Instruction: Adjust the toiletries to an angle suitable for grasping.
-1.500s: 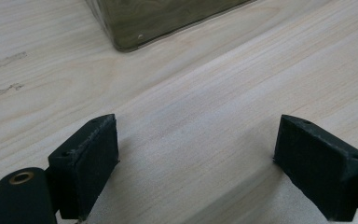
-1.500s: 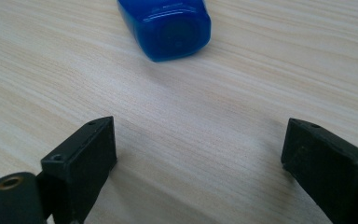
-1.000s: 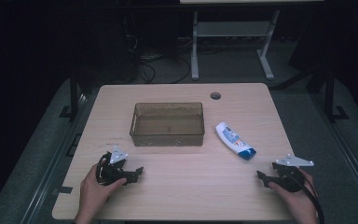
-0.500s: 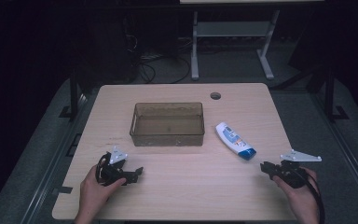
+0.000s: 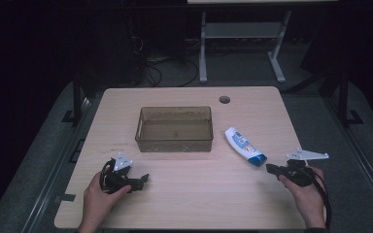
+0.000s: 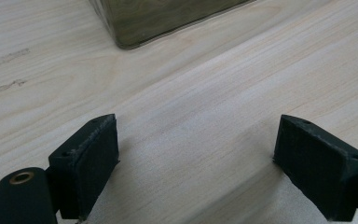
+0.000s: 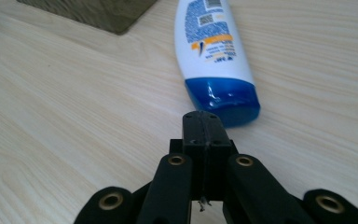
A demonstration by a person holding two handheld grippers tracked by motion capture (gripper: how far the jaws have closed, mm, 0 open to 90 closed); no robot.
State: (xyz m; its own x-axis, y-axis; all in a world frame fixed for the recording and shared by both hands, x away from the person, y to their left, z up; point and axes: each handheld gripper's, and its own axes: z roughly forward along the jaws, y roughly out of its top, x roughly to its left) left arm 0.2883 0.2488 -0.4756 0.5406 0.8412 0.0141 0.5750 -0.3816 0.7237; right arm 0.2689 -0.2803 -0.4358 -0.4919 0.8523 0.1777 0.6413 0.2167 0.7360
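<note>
The right gripper (image 7: pixel 207 122) has just been closing, its fingers now pressed together on nothing; the bottle (image 7: pixel 216 56) lies on the counter (image 5: pixel 189 194) just beyond their tips; the left gripper (image 6: pixel 196 163) fingers stand wide apart.

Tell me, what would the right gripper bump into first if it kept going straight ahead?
Most likely the blue cap of the white bottle, lying just beyond the right gripper with its shut jaws. How high the gripper sits above the table is hard to judge.

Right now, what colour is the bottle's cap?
Blue, on a white bottle; cap clearest in the right gripper view.
</note>
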